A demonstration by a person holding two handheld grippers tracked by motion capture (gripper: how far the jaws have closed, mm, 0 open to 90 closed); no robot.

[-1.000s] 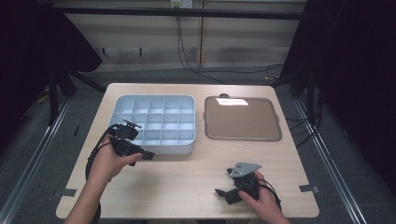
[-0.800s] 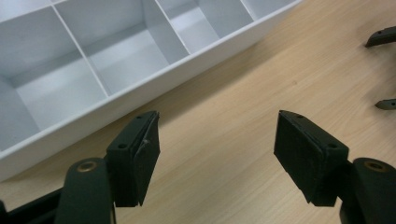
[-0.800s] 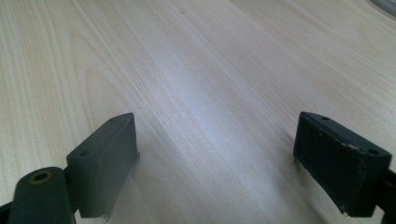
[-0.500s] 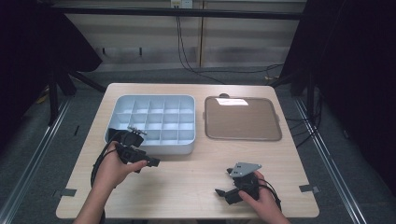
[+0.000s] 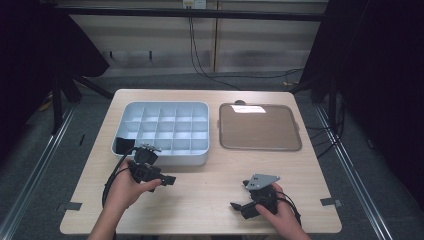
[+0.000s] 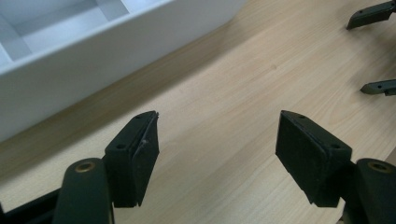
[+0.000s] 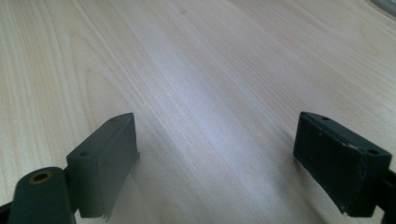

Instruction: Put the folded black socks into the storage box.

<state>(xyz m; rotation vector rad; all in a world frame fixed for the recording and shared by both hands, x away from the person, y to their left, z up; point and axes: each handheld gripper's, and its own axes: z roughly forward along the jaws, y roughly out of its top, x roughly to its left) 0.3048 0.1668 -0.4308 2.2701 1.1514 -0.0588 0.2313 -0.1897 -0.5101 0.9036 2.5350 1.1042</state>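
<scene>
Black two-jaw grippers, flat rectangular jaws, brass-ringed screw holes; grey three-cornered plate tops right gripper.

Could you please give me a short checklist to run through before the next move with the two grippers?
1. Left gripper open, nothing between its jaws: ok.
2. Right gripper open, nothing between its jaws: ok.
3. Compartment box sits flat on the table: ok.
4. Brown tray lies beside the box, apart from it: ok.
5. Dark object in the box's near-left compartment, what it is: cannot tell.
6. Which thing to handle next: cannot tell.
</scene>
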